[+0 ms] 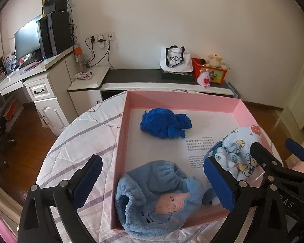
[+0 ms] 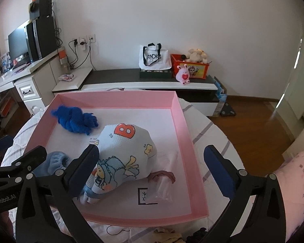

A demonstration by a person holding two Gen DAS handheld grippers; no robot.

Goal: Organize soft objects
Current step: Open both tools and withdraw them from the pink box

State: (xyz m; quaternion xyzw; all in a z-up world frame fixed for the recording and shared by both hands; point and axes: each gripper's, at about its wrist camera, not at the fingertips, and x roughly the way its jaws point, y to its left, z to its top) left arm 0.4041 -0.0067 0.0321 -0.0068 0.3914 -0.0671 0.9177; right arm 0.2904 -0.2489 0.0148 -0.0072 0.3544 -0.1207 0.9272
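A pink box (image 1: pixel 129 105) (image 2: pixel 178 109) sits on a quilted round table. Inside lie a dark blue fuzzy cloth (image 1: pixel 165 124) (image 2: pixel 76 119), a light blue fleece garment (image 1: pixel 156 198) (image 2: pixel 55 162) at the near left corner, and a white cartoon-print cloth bundle (image 1: pixel 236 154) (image 2: pixel 125 156). A small reddish band on a clear bag (image 2: pixel 162 176) lies beside the bundle. My left gripper (image 1: pixel 154 182) is open above the fleece garment. My right gripper (image 2: pixel 152 170) is open, its left finger touching the print bundle.
A low bench (image 1: pixel 152 77) against the wall holds a white tote bag (image 1: pixel 175 59), an orange toy box (image 1: pixel 209 69) and a pink plush (image 1: pixel 205 79). A desk with monitor (image 1: pixel 27 38) stands at left. A pink pillow (image 2: pixel 293 174) lies right of the table.
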